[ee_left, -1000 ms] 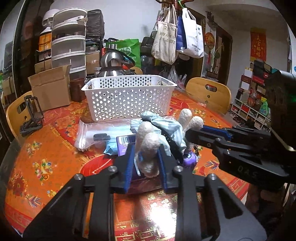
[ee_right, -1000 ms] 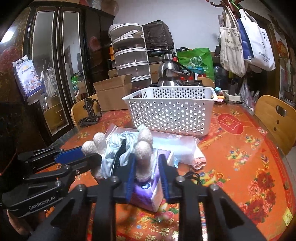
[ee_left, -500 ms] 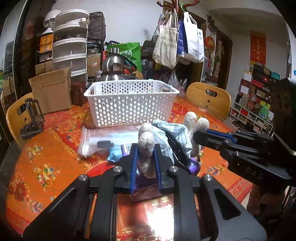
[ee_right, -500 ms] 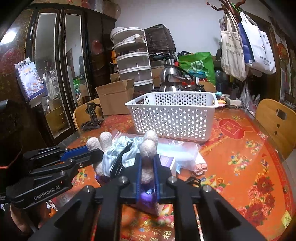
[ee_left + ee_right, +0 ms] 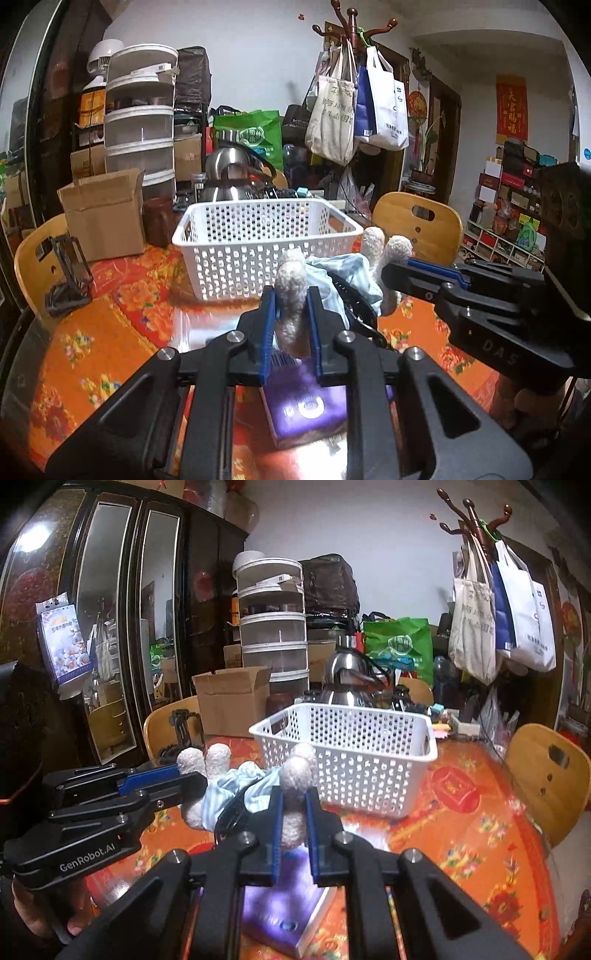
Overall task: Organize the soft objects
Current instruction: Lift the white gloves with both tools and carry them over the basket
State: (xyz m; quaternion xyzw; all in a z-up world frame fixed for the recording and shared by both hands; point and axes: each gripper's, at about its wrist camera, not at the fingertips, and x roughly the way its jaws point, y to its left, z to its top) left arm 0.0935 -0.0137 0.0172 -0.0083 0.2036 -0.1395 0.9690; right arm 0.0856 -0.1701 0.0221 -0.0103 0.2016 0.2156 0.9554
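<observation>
A soft light blue striped cloth item [image 5: 343, 273] with white fluffy ends hangs lifted between both grippers, with a black strap dangling from it. My left gripper [image 5: 290, 299] is shut on one fluffy end [image 5: 291, 284]. My right gripper [image 5: 293, 797] is shut on the other fluffy end [image 5: 297, 775]. The right gripper [image 5: 391, 267] enters the left wrist view from the right, and the left gripper [image 5: 197, 781] enters the right wrist view from the left. A white perforated basket [image 5: 258, 240] [image 5: 351, 764] stands just beyond. A purple box [image 5: 306, 406] [image 5: 280, 915] lies on the table underneath.
The table [image 5: 110, 332] has an orange floral cover. A cardboard box [image 5: 103, 214], a steel kettle [image 5: 232, 177] and stacked containers stand behind the basket. A black folding stand [image 5: 68, 273] sits at the left edge. Wooden chairs [image 5: 417, 221] [image 5: 546, 775] ring the table.
Both grippers closed tighter on the fluffy ends and rose together, lifting the soft item off the table. The plastic bag under it has dropped out of view.
</observation>
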